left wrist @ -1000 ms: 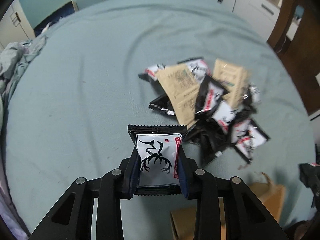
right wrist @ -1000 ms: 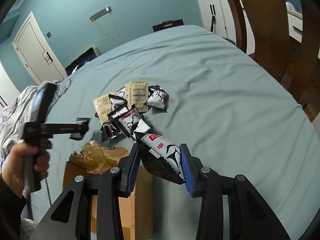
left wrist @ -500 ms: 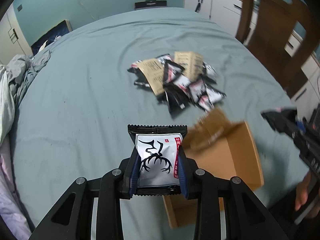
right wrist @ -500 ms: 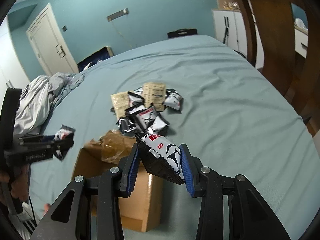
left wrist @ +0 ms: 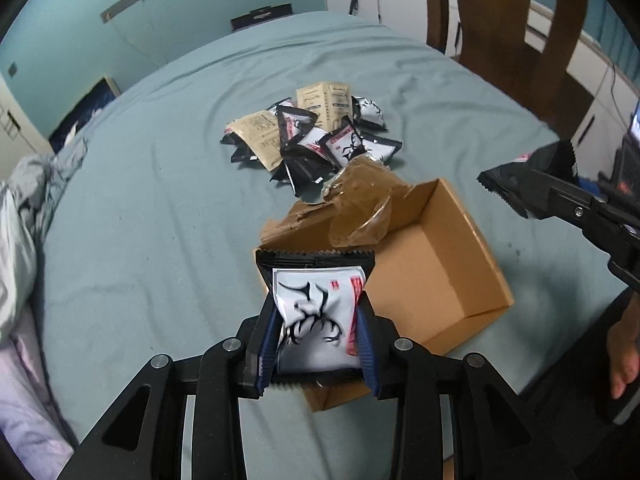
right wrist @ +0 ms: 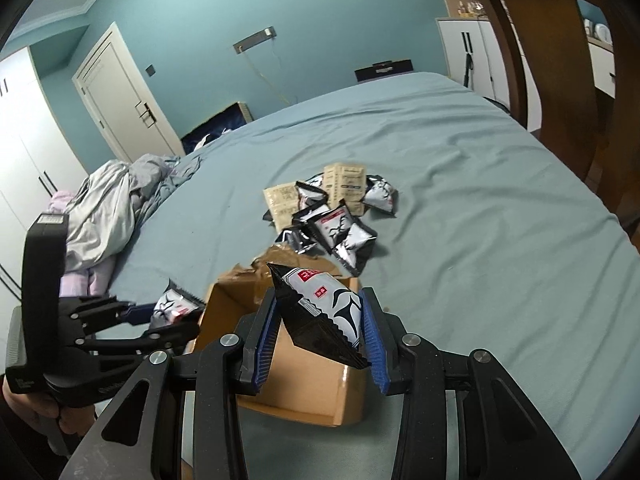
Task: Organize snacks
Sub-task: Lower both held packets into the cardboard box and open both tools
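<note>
My left tool (left wrist: 318,344) is opening, antler snack packet (left wrist: 316,320) between its pads over the cardboard box (left wrist: 436,264); right tool (right wrist: 320,340) clamped on a second packet (right wrist: 324,312); snack pile (left wrist: 316,136) on the bed (left wrist: 160,220).

Soft, even daylight fills my room; shadows on the bed (left wrist: 160,208) are faint. My fisheye views bend and darken at the corners. The packet (left wrist: 318,320) in my left gripper (left wrist: 318,344) is motion-blurred.
</note>
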Motion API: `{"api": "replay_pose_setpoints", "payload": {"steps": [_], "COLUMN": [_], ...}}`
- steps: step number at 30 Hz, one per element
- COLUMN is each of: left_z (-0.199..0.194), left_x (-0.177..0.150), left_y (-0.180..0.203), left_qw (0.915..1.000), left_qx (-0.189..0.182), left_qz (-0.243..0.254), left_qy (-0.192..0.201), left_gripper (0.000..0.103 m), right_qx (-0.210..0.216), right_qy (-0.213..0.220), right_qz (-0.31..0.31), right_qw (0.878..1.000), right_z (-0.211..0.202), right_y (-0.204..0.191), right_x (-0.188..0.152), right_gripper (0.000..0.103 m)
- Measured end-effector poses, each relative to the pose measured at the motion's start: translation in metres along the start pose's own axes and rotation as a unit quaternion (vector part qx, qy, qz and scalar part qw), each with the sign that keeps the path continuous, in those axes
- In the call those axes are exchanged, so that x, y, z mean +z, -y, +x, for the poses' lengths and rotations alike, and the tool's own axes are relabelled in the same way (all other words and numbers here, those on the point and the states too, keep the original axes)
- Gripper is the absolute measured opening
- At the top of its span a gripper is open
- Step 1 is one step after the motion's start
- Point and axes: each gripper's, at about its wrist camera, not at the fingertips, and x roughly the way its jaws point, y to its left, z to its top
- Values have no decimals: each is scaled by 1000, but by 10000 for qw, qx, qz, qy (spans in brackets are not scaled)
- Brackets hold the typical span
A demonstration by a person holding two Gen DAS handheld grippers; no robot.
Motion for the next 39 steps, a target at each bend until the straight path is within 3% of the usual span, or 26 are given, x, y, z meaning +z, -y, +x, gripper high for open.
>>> {"api": "replay_pose_setpoints", "payload": {"steps": [1,3,5,13,23,25,27,29,32,39], "left_z": [2,3,0,0,4,5,5,5,4,2], "left_x": [0,1,2,7,5,4,4,4,3,2], "left_y": [2,3,3,-14,-39,-41,-41,-40,-39,-44], "left_qw": [10000,9998,9990,9960,9937,9936,9936,9935,9933,9934], "left_qx": [-8,133,378,844,925,910,917,937,961,794], "left_qz": [48,110,158,-102,-628,-666,-660,-638,-635,-827], "left_qy": [-19,32,193,269,113,86,74,68,59,14], "left_gripper": [42,74,81,81,83,83,83,83,83,84], "right_qx": [-14,-24,-40,28,240,329,324,199,-102,-933], "right_qy": [-10,-25,-48,-154,-320,-380,-356,-177,105,196], "right_qz": [-66,-170,-229,-449,-1036,-1077,-1092,-1067,-974,-607], "right_qw": [10000,9998,9997,9989,9938,9929,9929,9939,9951,9936], "right_z": [2,6,10,20,30,33,34,29,21,19], "right_y": [-2,-5,-9,-21,-46,-48,-48,-47,-44,-32], "right_x": [0,0,-1,-2,-13,-14,-15,-15,-14,-15], "right_gripper": [38,38,38,38,39,44,69,83,85,85]}}
